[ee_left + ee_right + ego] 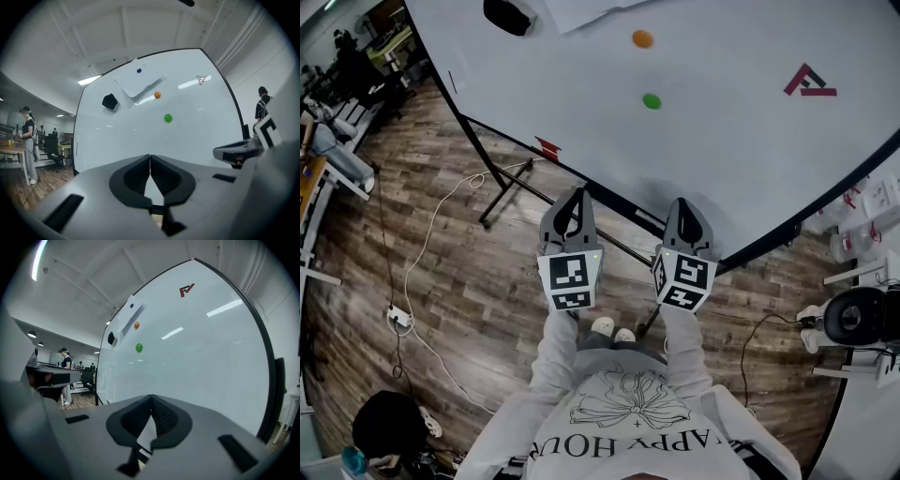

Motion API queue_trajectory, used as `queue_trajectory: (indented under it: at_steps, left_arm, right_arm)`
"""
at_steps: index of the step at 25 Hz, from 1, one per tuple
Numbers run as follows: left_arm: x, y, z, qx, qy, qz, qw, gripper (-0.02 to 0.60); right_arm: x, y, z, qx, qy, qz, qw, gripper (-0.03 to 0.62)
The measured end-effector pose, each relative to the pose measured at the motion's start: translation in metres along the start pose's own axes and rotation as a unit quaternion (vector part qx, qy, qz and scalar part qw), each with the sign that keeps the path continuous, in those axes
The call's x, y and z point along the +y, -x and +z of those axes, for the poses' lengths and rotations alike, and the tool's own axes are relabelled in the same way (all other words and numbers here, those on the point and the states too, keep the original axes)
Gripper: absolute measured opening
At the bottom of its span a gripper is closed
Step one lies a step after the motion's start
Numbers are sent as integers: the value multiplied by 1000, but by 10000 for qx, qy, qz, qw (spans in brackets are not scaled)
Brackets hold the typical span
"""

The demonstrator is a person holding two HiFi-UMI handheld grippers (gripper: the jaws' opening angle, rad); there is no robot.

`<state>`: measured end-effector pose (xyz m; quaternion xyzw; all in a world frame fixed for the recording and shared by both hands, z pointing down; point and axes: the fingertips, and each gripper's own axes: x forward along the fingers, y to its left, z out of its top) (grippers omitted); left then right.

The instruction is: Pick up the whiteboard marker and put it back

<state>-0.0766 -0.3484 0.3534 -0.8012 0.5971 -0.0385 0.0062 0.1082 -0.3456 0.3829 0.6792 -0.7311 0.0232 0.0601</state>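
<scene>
The whiteboard (722, 112) stands on a black frame, and its lower ledge (609, 202) runs just ahead of both grippers. A small red object (546, 148) sits on that ledge to the left; I cannot tell whether it is the marker. No marker shows anywhere else. My left gripper (572, 199) (150, 157) points level at the board, shut with nothing between its jaws. My right gripper (685, 208) (151, 397) is beside it, also shut and empty. On the board are an orange magnet (642, 38), a green magnet (651, 101), a black eraser (508, 15) and a sheet of paper (138, 82).
The board's stand legs (502, 192) spread over the wooden floor. A white cable runs to a power strip (398, 319) on the left. A black office chair (861, 315) is at the right. One person (28, 140) stands far left, another (262, 104) past the board's right edge.
</scene>
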Motion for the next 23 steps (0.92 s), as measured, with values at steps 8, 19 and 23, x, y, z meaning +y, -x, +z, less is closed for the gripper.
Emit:
queue_trajectory:
  at_steps: [8,19,23]
  left_arm:
    - [2,1,1,-11,-17,6,10000,6]
    - [1,4,1,-19,3,5,10000,6]
    - [2,5,4,-22,-3,13,10000,6]
  right_arm:
    - [0,1,1,-38,25,6,10000,3]
    - [2,3,1,-36,56,20,10000,3]
    - [2,4,4,-50,62,28,10000,3]
